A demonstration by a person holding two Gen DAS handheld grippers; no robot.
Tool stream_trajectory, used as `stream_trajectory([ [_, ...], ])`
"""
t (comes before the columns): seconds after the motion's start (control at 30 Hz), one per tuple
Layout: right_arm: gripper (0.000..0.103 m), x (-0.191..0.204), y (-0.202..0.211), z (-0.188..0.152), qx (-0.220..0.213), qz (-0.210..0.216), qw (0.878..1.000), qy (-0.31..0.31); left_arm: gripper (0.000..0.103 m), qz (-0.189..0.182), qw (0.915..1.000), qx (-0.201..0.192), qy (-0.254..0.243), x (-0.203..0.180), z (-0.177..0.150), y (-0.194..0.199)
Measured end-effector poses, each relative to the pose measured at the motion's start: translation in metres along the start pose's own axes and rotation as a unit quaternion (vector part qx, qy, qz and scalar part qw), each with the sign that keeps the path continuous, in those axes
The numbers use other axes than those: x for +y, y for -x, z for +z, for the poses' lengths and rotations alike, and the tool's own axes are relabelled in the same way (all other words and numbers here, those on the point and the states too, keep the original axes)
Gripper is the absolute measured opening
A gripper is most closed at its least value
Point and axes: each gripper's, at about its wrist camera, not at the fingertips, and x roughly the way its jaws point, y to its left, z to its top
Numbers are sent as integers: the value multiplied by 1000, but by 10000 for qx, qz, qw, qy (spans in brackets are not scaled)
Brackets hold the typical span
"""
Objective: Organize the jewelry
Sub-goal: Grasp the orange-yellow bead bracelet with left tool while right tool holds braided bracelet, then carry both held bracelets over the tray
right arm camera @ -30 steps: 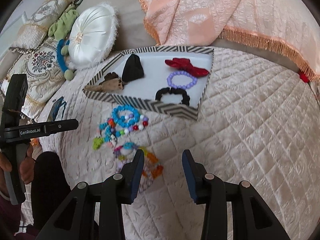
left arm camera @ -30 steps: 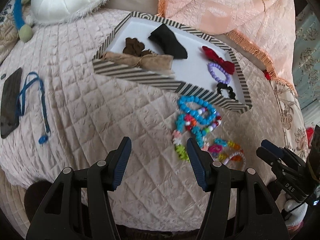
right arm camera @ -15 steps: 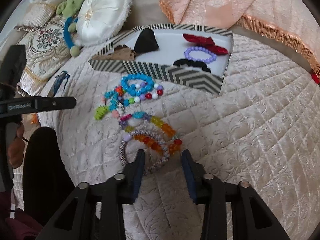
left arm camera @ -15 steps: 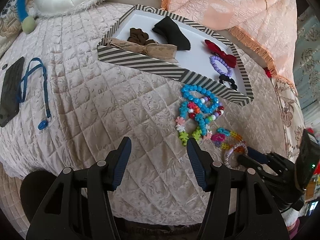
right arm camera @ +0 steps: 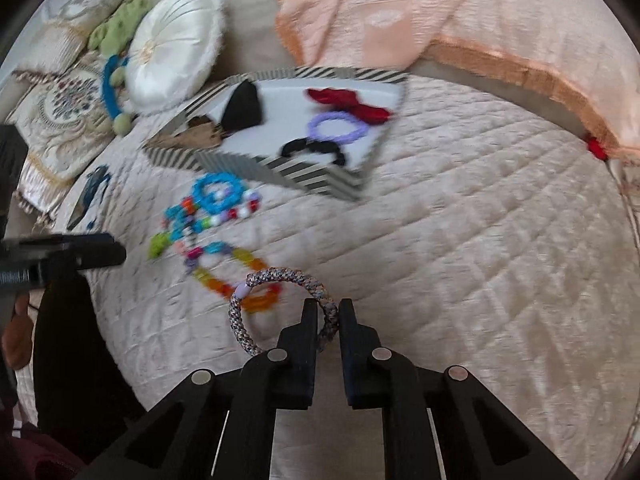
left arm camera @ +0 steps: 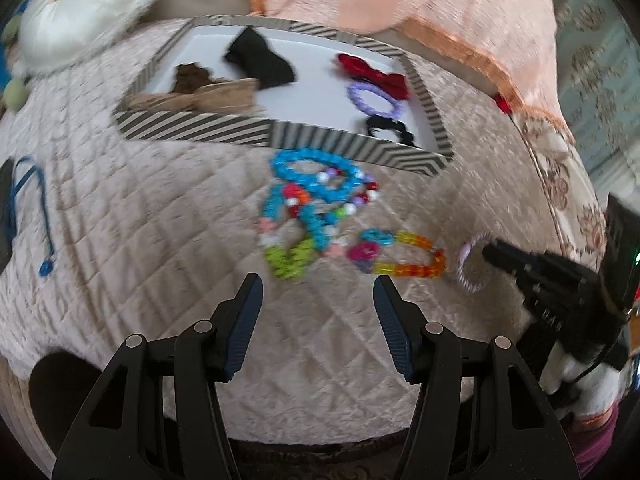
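My right gripper (right arm camera: 328, 307) is shut on a braided grey-lilac bracelet (right arm camera: 276, 276) and holds it just above the quilt; it shows in the left wrist view (left arm camera: 466, 264) too. My left gripper (left arm camera: 316, 286) is open and empty, near the bead pile. Blue bead bracelets (left arm camera: 316, 176) and an orange-yellow bead bracelet (left arm camera: 408, 268) lie on the quilt in front of the striped tray (left arm camera: 192, 132). The tray (right arm camera: 320, 184) holds a purple bracelet (right arm camera: 336, 128), a red bow (right arm camera: 348, 102), a black scrunchie (right arm camera: 314, 148) and dark bows.
A white round cushion (right arm camera: 176, 48) and patterned pillows (right arm camera: 60, 100) lie to the left. A peach fringed blanket (right arm camera: 460, 12) lies behind the tray. A phone with a blue lanyard (left arm camera: 28, 208) lies at the quilt's left.
My right gripper has shut on the braided bracelet and lifted it off the pile, a little to the right. The left gripper has drifted closer to the beads.
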Motion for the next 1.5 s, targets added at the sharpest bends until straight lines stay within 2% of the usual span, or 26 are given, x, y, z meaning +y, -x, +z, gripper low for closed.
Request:
stream_trajectory([
  [0.23, 10, -19, 0, 8, 97, -151, 9997, -156, 58, 110, 9968, 116, -786, -47, 19, -27],
  [0.43, 10, -31, -12, 11, 281, -56, 9992, -295, 58, 333, 9842, 414, -1690, -75, 28, -58],
  [0.6, 10, -37, -18, 13, 376, 54, 9984, -411, 58, 407, 9738, 569, -2162, -84, 27, -75],
  [0.8, 10, -32, -33, 18, 468, 50, 9986, -261, 55, 225, 9781, 602, -1979, -81, 37, -87],
  [0.87, 10, -31, -35, 19, 408, 75, 9989, -240, 24, 173, 9792, 530, -1949, -82, 37, -85],
  [0.93, 10, -31, -34, 19, 329, 91, 9991, -240, 11, 145, 9805, 486, -1901, -83, 37, -82],
  [0.97, 10, -31, -31, 19, 266, 117, 9993, -239, 9, 111, 9816, 474, -1846, -82, 37, -80],
  [1.17, 10, -29, -11, 25, -23, 163, 9996, -248, 8, -124, 9879, 254, -1523, -74, 37, -49],
  [1.5, 10, -13, 11, 50, -320, 208, 9993, -55, 8, -55, 9921, -423, -1178, -56, 68, 12],
])
